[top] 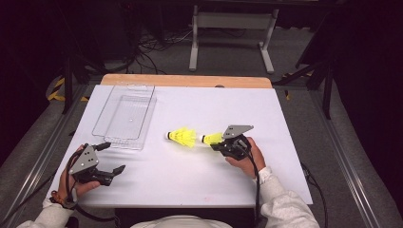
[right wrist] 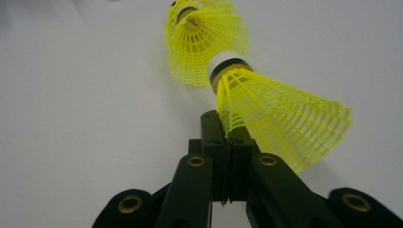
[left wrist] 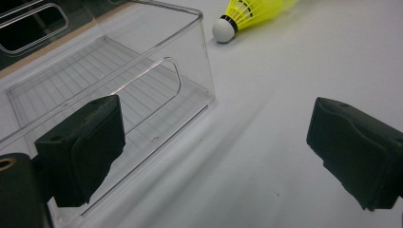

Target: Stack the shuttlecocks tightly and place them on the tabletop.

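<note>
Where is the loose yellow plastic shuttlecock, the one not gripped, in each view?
High view: loose yellow plastic shuttlecock, table centre.
Left gripper view: top edge, white cork toward the clear plastic bin.
Right gripper view: top centre, beyond the gripped shuttlecock.
Shared landmark: white tabletop.

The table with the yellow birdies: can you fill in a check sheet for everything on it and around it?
Surface: white table, wooden far edge.
Job's things: two yellow shuttlecocks; near shuttlecock pinched at its skirt, far shuttlecock lying free; clear bin empty.
Clutter: nothing seen.
Grippers: right gripper shut on near shuttlecock; left gripper open, beside the bin.
Cables: black cable trails from right gripper.
Surroundings: grey floor, white stand behind.
</note>
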Demonstrator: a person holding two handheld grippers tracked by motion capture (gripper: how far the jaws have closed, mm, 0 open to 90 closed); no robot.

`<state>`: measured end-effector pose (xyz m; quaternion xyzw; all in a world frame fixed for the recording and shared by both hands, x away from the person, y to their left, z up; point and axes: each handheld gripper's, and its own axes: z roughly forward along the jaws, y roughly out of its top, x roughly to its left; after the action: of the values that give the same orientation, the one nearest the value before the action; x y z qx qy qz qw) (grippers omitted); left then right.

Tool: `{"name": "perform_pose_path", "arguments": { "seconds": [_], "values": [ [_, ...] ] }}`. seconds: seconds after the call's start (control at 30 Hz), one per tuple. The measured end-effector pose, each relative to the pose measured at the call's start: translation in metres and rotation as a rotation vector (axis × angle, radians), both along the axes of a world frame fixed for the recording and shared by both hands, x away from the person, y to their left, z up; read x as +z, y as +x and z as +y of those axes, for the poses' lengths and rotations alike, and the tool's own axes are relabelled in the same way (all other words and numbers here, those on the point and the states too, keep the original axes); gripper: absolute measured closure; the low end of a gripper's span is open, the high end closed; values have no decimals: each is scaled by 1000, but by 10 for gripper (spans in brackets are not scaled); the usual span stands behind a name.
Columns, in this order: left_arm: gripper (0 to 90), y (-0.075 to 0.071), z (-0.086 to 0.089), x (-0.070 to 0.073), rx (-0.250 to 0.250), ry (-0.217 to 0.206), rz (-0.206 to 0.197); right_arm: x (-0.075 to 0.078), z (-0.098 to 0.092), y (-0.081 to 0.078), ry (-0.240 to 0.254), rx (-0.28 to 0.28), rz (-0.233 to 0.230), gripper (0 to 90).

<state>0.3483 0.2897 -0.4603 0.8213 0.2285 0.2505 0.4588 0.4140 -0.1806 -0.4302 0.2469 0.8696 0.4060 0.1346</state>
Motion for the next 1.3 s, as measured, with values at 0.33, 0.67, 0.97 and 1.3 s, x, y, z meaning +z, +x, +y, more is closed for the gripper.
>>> {"name": "perform_pose_path", "arguments": {
  "seconds": [0.33, 0.67, 0.97, 1.3],
  "values": [
    [63, 0, 0, 0, 1, 1, -3, -2, 11, 3, 3, 15, -5, 900],
    [63, 1, 0, 0, 2, 3, -2, -7, 23, 10, -4, 28, 14, 900],
    [64, 1, -1, -1, 3, 2, 1, -11, 35, 17, -5, 41, 15, 900],
    [63, 1, -1, -1, 1, -1, 6, -14, 54, 24, -25, 71, 10, 897]
  ]
}}
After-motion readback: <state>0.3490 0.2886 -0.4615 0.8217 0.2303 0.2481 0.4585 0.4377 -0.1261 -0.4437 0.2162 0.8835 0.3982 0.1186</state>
